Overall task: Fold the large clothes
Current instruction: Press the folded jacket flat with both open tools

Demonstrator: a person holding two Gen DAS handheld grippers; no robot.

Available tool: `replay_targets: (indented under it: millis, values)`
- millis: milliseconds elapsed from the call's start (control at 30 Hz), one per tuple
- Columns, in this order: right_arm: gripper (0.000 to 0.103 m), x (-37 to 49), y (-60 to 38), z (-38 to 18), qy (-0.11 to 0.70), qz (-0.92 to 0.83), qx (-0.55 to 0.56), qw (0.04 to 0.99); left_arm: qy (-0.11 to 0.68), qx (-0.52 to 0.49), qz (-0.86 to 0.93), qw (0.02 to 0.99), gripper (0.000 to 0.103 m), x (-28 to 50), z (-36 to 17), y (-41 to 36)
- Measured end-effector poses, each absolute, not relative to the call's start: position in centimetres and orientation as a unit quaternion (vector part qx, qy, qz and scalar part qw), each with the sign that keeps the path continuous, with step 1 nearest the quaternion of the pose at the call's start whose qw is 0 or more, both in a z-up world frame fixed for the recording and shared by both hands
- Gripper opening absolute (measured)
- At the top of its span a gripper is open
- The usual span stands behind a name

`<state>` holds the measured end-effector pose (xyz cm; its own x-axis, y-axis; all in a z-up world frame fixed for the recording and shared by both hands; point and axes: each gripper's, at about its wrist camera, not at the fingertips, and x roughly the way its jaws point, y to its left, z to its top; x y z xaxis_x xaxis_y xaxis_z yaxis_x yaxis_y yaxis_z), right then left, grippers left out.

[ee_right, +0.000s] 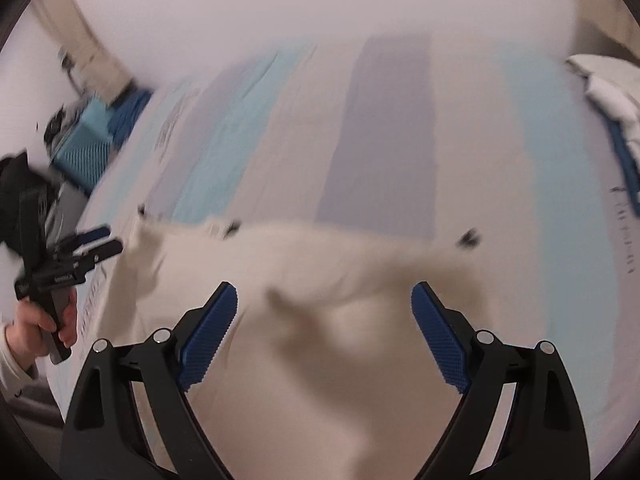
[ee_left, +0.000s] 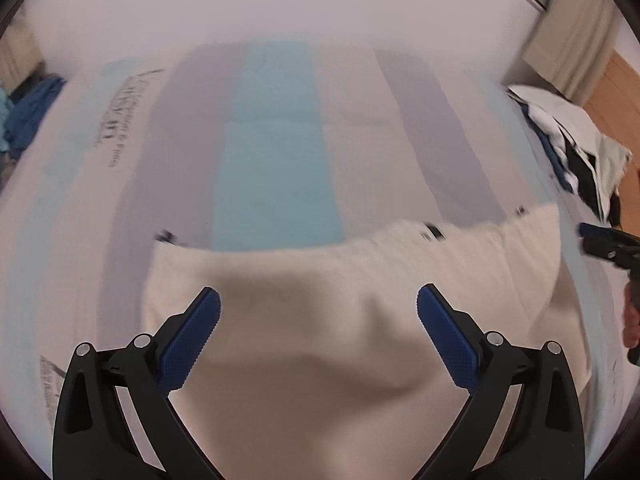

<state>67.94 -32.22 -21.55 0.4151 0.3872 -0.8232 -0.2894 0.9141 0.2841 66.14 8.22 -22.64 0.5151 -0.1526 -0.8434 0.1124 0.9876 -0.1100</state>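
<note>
Cream garment (ee_left: 320, 340): lies flat on striped bed cover (ee_left: 276, 152), beneath and ahead of both tongs. Left tongs (ee_left: 318, 320): spread wide, empty. Right tongs (ee_right: 324, 316): spread wide, empty, above garment.

A striped sheet (ee_left: 276, 152) in pale blue, grey-lilac and cream bands spreads across the middle of both views, with dark print running along its edge near nine o'clock in the left wrist view; a heap of blue cloth (ee_left: 30, 112) sits beyond that edge at nine o'clock; a mixed pile of white, black and blue clothes (ee_left: 576, 148) lies at three o'clock, with a wooden floor (ee_left: 618, 92) beyond it at two o'clock; in the right wrist view a light-blue ribbed basket (ee_right: 88, 148) stands at nine o'clock; a pale wall (ee_right: 320, 0) fills twelve o'clock.
</note>
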Motion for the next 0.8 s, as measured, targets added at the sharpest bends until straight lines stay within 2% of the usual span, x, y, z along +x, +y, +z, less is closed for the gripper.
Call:
replay_targets:
  millis: [133, 300, 500, 600, 667, 733, 800]
  values:
    - [0.072, 68.1, -29.6, -24.5, 0.533, 0.208, 0.044, 0.819, 0.503, 0.019, -0.078, 0.861, 0.097, 66.1, -25.7, 6.4]
    - [0.06, 69.9, -28.5, -26.4, 0.552, 0.183, 0.033, 0.813, 0.533, 0.016, -0.038, 0.845, 0.097, 67.5, -29.3, 8.3]
    - [0.058, 71.8, -27.7, -28.2, 0.565, 0.166, 0.008, 0.808, 0.558, 0.016, 0.007, 0.83, 0.097, 69.7, -32.1, 10.9]
    - [0.058, 73.0, -27.7, -29.2, 0.571, 0.15, 0.005, 0.807, 0.559, 0.017, 0.021, 0.828, 0.097, 70.7, -32.4, 11.8]
    - [0.057, 73.6, -28.0, -29.3, 0.571, 0.138, 0.013, 0.809, 0.547, 0.015, 0.028, 0.836, 0.092, 70.7, -31.4, 11.8]
    - [0.047, 73.1, -28.2, -28.2, 0.556, 0.133, 0.017, 0.821, 0.532, 0.017, 0.014, 0.846, 0.091, 70.3, -29.5, 11.2]
    - [0.047, 71.7, -28.2, -26.6, 0.533, 0.133, 0.013, 0.836, 0.513, 0.017, -0.018, 0.858, 0.092, 68.9, -27.5, 9.4]
